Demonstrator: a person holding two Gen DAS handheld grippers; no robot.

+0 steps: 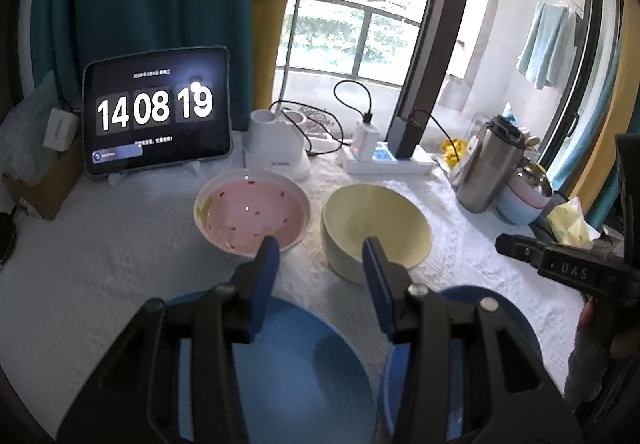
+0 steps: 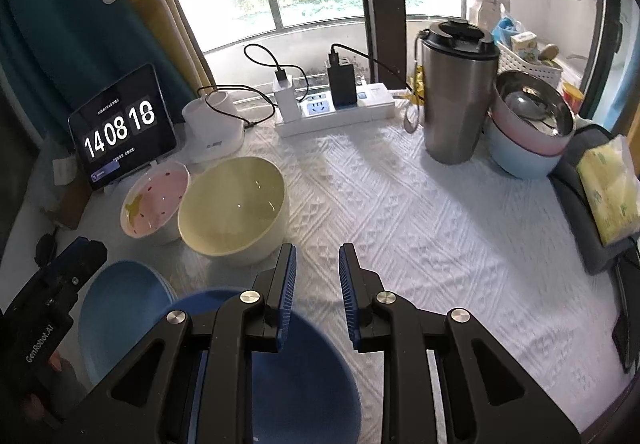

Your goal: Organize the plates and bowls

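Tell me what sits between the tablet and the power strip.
The white lamp base sits between the tablet and the power strip, its cable trailing toward the strip. The right wrist view shows it best.

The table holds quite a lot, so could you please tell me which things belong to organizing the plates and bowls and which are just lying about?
Belong to the job:
pink bowl
cream bowl
light blue plate
dark blue bowl

Lying about:
tablet clock
desk lamp
power strip
steel tumbler
tissue pack
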